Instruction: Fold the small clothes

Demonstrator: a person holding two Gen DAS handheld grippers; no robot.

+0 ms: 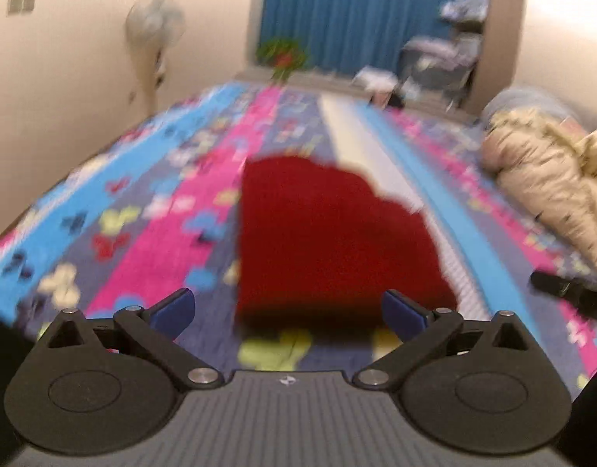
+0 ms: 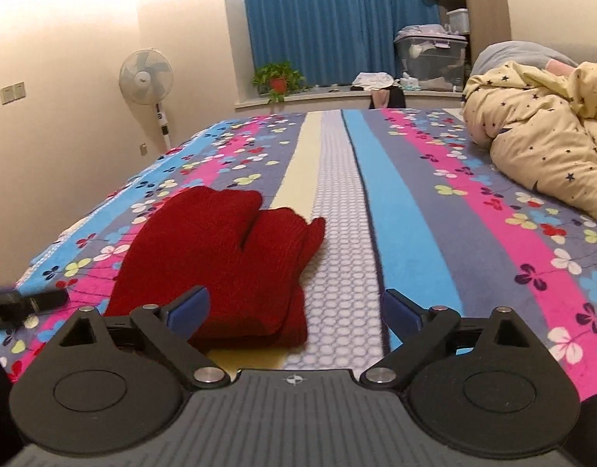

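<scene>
A dark red knitted garment (image 1: pixel 329 241) lies folded in layers on the striped bedspread (image 1: pixel 142 241); the left wrist view is blurred. My left gripper (image 1: pixel 288 307) hovers just short of its near edge, blue pads wide apart, touching nothing. In the right wrist view the same red garment (image 2: pixel 220 257) lies left of centre. My right gripper (image 2: pixel 296 309) is open, its left fingertip (image 2: pixel 191 305) in front of the garment's near edge and no cloth pinched. Each view catches the other gripper as a black shape at its side edge: the right gripper (image 1: pixel 570 292) and the left gripper (image 2: pixel 22 301).
A cream star-print quilt (image 2: pixel 539 136) is bunched on the bed's right side. Beyond the bed stand a pedestal fan (image 2: pixel 146 78), a potted plant (image 2: pixel 278 78) on a ledge, a blue curtain (image 2: pixel 337 19) and storage boxes (image 2: pixel 430 58). The flowered bedspread (image 2: pixel 415 214) stretches ahead.
</scene>
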